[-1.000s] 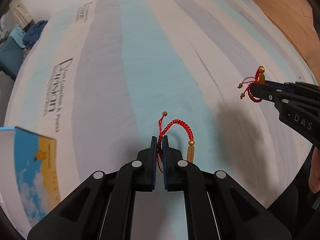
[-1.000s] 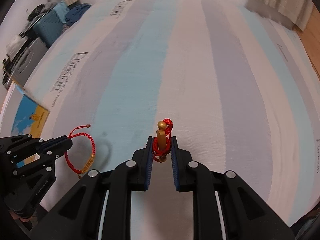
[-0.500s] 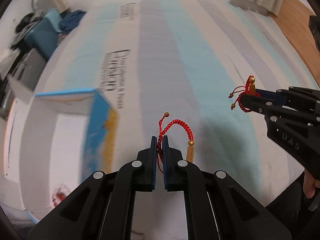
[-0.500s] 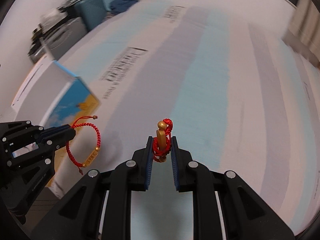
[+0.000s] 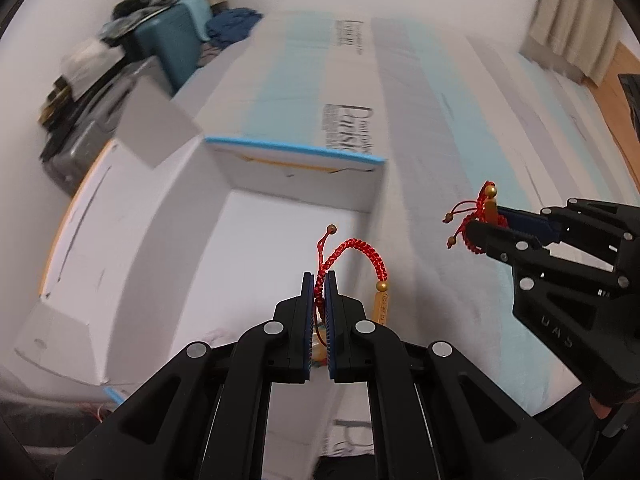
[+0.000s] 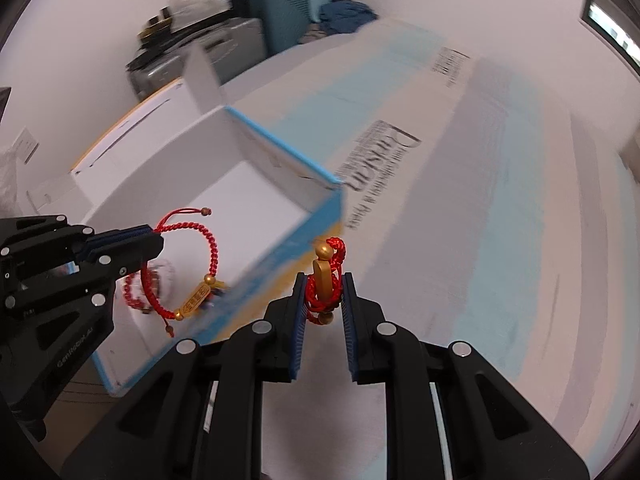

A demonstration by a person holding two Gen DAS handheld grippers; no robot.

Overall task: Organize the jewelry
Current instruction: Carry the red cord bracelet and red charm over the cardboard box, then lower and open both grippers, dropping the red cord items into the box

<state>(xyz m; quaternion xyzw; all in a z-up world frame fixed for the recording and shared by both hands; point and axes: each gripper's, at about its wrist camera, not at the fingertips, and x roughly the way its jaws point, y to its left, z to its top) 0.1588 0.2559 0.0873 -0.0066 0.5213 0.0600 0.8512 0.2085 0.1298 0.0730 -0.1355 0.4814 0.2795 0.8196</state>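
Note:
My left gripper is shut on the cord of a red braided bracelet with a gold tube charm. It hangs over the inside of an open white box with a blue rim. My right gripper is shut on a second red bracelet, bunched around its gold charm, just outside the blue wall of the box. Each wrist view shows the other gripper: the right gripper and the left gripper with its bracelet. A blurred red bead bracelet lies in the box.
The box sits at the edge of a striped blue, grey and white bed sheet with printed lettering. Past the bed stand a teal suitcase and piled clothes. A curtain and wooden floor lie far right.
Both grippers have swung left across the bed, each holding its bracelet. The box, once only at the left edge, now lies under the left gripper and beside the right one.

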